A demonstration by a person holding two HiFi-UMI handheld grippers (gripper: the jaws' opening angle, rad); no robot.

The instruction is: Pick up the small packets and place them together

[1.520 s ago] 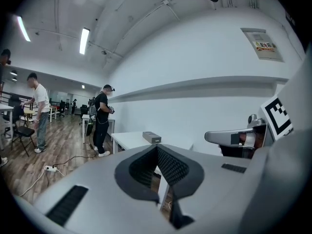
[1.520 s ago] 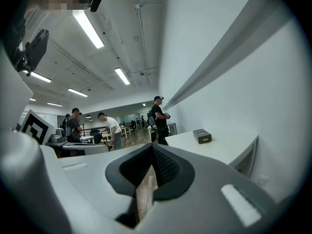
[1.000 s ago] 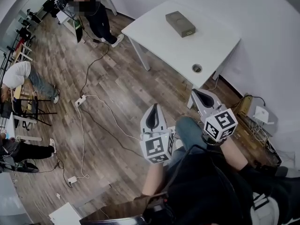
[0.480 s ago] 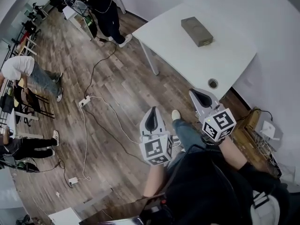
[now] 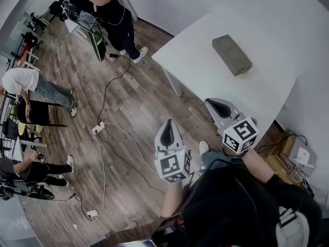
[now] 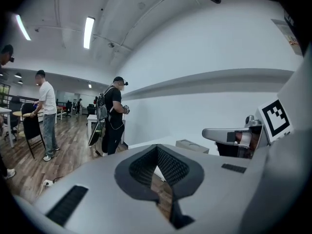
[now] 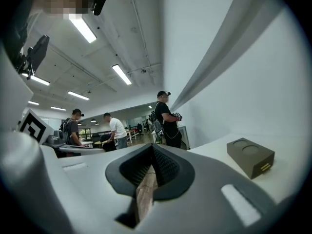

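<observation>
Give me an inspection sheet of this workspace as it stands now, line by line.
Surface: white table, mostly bare.
Job's things: small packets: nothing seen.
Clutter: one grey-brown box on the table.
Grippers: left gripper and right gripper both shut, nothing between the jaws, held out near the table's near edge.
Cables: white power strip with its cable and a black cable loose on the floor; a tangle of cables by the wall at right.
Surroundings: wood floor; three other people: a standing person, a person in a white shirt, and a person low at the left edge.
</observation>
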